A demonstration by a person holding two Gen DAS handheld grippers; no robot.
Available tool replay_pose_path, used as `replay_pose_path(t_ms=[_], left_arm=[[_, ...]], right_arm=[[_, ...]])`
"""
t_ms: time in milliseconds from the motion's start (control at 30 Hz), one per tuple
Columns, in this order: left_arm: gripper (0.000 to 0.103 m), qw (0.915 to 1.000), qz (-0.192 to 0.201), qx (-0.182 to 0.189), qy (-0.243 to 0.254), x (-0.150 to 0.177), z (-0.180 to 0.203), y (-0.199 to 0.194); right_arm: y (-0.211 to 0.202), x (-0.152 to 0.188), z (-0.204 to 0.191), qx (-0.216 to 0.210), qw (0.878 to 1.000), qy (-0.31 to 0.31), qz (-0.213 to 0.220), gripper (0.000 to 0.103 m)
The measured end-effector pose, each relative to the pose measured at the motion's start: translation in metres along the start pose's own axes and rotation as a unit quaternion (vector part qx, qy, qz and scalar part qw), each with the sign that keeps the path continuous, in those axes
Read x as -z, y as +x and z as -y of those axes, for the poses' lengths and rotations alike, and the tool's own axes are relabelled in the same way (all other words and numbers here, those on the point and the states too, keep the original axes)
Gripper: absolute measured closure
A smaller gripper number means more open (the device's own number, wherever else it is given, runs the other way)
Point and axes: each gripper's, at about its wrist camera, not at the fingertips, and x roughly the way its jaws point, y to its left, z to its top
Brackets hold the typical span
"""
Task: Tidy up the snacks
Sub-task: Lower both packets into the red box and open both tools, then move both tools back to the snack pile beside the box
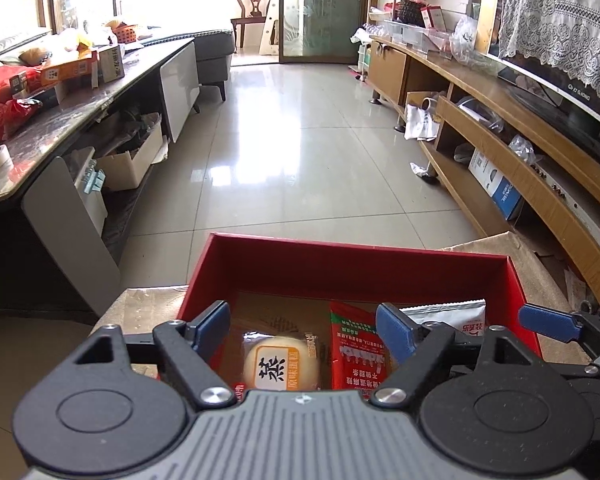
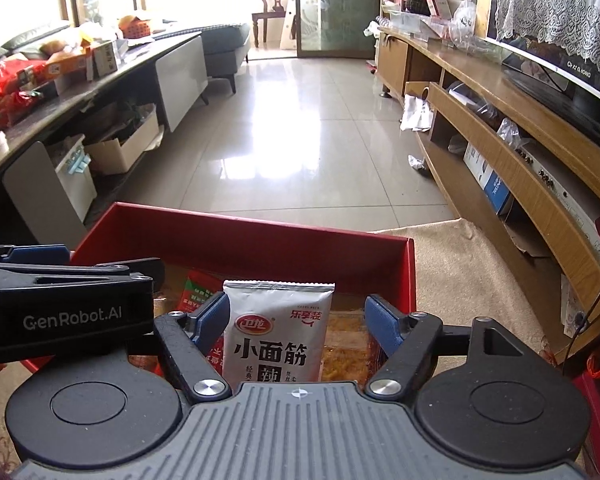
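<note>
A red open box point(image 1: 340, 252) point(image 2: 240, 236) sits on a beige mat. Inside lie a round pastry in a clear wrapper point(image 1: 280, 364), a red and green snack packet point(image 1: 356, 352) point(image 2: 198, 292) and a silver snack packet point(image 2: 280, 332) point(image 1: 456, 314). My left gripper point(image 1: 304, 330) is open, its blue fingers on either side of the pastry and above it. My right gripper point(image 2: 298, 322) is open above the silver packet, which lies between its fingers. The left gripper's body point(image 2: 60, 308) shows at the left of the right wrist view.
A long dark table point(image 1: 60, 128) with snack bags and boxes stands on the left, cardboard boxes under it. A wooden TV cabinet point(image 1: 512, 136) runs along the right. Tiled floor point(image 1: 292, 140) stretches ahead to a chair point(image 1: 254, 4) and glass door.
</note>
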Motion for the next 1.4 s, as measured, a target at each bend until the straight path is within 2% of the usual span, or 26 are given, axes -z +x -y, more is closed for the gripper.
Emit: replay_pose_path(t_ms=[567,1033,1400], left_arm=[[0.026,0.9997,0.005,0.006,-0.025,0.018,-0.020,-0.035],[0.026,0.9997,-0.010,0.010,-0.021,0.048,-0.031,-0.058],[0.026,0.9976,-0.056,0.001,-0.040,0.082,-0.056,-0.062]], right_arm=[[-0.030,0.010,-0.010,0.002,1.000,0.004,-0.004,0.021],[-0.053,0.036,-0.021,-0.009,1.000,0.006,-0.016,0.021],[-0.063,0.061,-0.036,-0.016,0.999,-0.031,-0.034,0.018]])
